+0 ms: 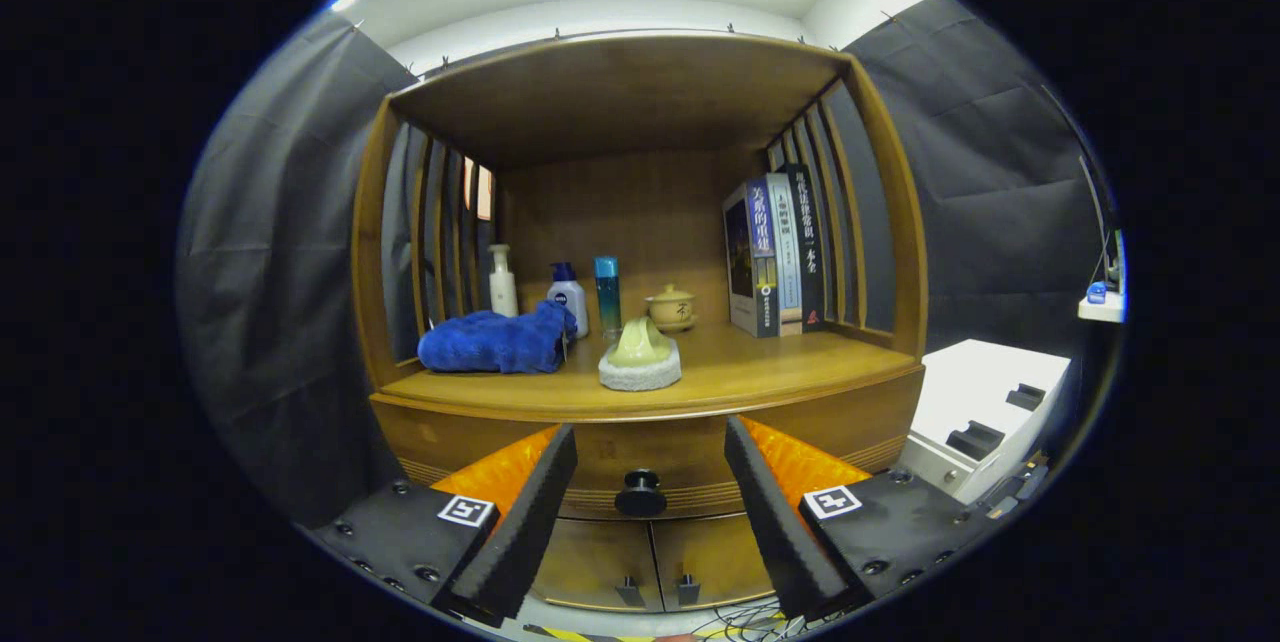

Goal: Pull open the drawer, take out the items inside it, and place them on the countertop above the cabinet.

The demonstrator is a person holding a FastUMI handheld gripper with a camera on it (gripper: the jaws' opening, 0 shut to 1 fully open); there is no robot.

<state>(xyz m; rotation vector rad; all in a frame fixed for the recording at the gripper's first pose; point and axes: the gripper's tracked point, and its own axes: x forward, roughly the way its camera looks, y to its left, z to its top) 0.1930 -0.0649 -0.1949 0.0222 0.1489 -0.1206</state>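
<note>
A wooden cabinet stands straight ahead, its drawer [640, 462] closed under the countertop [760, 372]. The drawer's round dark knob [640, 492] lies beyond my fingers, in line with the gap between them. My gripper [650, 447] is open and holds nothing. On the countertop a pale green sponge on a white pad [640, 357] rests near the front edge, and a folded blue cloth [497, 342] lies to its left. What is inside the drawer is hidden.
At the back of the shelf stand a white pump bottle [502, 282], a blue-capped bottle [568, 297], a teal bottle [607, 294], a small lidded pot [671, 308] and upright books [775, 257]. Two lower cabinet doors [650, 562] sit beneath the drawer. A white box [985, 412] stands to the right.
</note>
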